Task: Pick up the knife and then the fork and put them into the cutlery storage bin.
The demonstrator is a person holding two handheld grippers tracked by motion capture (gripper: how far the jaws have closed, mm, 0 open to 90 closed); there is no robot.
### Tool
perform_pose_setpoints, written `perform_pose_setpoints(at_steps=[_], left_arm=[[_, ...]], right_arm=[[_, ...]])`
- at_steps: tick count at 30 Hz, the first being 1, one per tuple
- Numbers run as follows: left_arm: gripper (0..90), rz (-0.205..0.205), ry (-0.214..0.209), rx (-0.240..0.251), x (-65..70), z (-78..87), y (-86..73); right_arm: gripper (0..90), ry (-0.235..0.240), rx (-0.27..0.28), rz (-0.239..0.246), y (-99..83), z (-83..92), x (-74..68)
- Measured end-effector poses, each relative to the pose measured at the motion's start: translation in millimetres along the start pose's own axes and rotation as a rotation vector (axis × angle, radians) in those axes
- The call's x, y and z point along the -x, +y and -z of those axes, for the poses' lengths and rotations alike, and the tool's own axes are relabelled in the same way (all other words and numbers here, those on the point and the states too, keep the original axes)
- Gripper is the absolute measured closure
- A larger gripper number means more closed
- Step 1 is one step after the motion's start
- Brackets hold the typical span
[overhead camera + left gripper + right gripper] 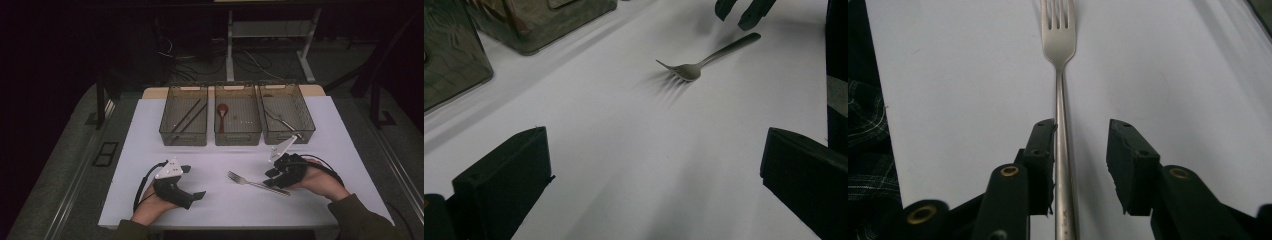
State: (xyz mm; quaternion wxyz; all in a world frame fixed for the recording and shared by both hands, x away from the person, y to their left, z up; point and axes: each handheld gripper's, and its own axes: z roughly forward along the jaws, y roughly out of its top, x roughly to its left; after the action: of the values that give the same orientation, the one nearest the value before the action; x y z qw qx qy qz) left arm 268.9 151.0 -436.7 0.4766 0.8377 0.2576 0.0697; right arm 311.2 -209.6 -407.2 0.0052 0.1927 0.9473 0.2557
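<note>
While the fork (257, 183) lies flat on the white tabletop (210, 150), the right gripper (272, 177) sits over its handle end with the jaws parted; in the right gripper view the handle (1062, 165) runs between them, close against one jaw and clear of the other, so nothing is clamped. The fork's prongs point toward the left gripper (195, 182), which rests well apart with its jaws spread wide and nothing between them. Three mesh trays stand side by side at the far edge: one (183, 135) holds chopsticks (189, 115), the middle (238, 136) a red spoon (222, 112), the third (300, 131) metal cutlery.
</note>
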Motion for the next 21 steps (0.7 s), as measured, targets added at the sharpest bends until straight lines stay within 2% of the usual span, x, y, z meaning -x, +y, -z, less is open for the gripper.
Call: perform_pose_setpoints(at_steps=[1,7,14,18,21], left_arm=[[0.0,0.000,0.000,-0.001,0.1,-0.3,-0.1],[0.0,-0.001,-0.007,-0.003,0.2,-1.5,-0.3],[0.0,-0.003,-0.009,-0.006,0.0,-1.5,-0.6],[0.0,-0.002,-0.009,-0.006,0.3,-1.7,-0.5],[0.0,-0.002,-0.010,-0.009,0.2,-2.1,-0.6]], right_arm=[[63.8,-0.005,-0.019,0.023,3.5,-1.9,0.4],[69.1,-0.003,-0.129,0.083,26.5,-19.3,-2.5],[73.7,0.032,-0.229,0.108,41.5,-34.4,-5.5],[77.9,0.023,-0.287,0.136,46.8,-41.2,-9.0],[81.0,-0.002,-0.312,0.149,49.8,-42.8,-11.6]])
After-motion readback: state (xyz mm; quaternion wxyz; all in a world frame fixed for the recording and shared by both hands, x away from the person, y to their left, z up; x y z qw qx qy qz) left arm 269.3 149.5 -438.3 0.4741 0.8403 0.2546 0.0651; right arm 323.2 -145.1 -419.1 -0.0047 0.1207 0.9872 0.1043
